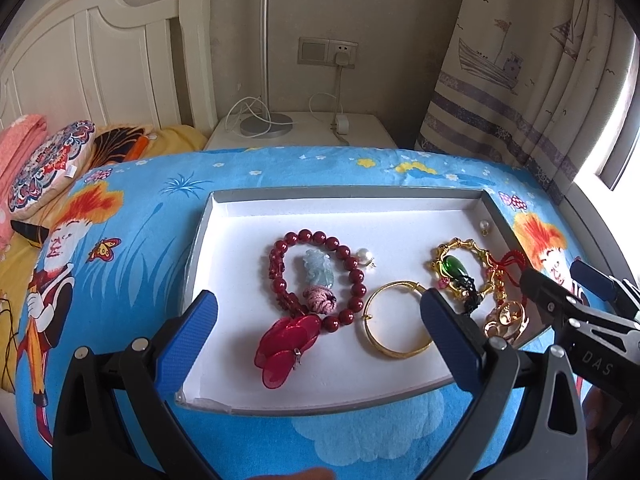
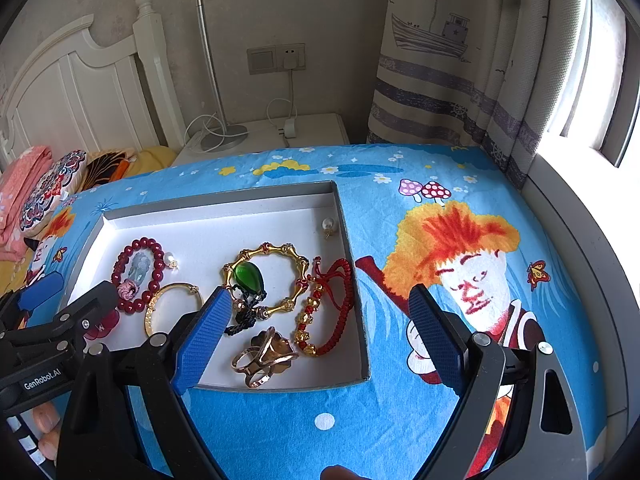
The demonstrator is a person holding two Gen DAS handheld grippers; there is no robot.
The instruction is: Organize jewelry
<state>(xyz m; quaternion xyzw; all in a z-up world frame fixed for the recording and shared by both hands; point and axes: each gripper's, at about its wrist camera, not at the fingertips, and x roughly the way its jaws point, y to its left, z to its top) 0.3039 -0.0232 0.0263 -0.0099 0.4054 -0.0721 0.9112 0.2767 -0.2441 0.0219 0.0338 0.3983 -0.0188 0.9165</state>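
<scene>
I see the shallow grey-walled white tray [image 1: 496, 216] on the blue cartoon-print bed cover [image 2: 400, 420], open cover to its right. Left half holds the dark red bead bracelet [image 1: 352, 264] and plain gold bangle [image 1: 394, 350]; right half crowds the gold bamboo-link bracelet [image 2: 280, 250], green teardrop pendant [image 2: 249, 276], red cord bracelet [image 2: 340, 304] and rose-gold rings [image 2: 264, 356]. Left hand-held gripper [image 1: 320, 336] spread wide over the tray; right hand-held gripper [image 2: 322, 332] spread wide, straddling the tray's right wall.

The left gripper [image 1: 318, 320] hovers with jaws spread wide, gripping nothing. The right gripper [image 2: 320, 322] hovers likewise, fingers wide apart.
</scene>
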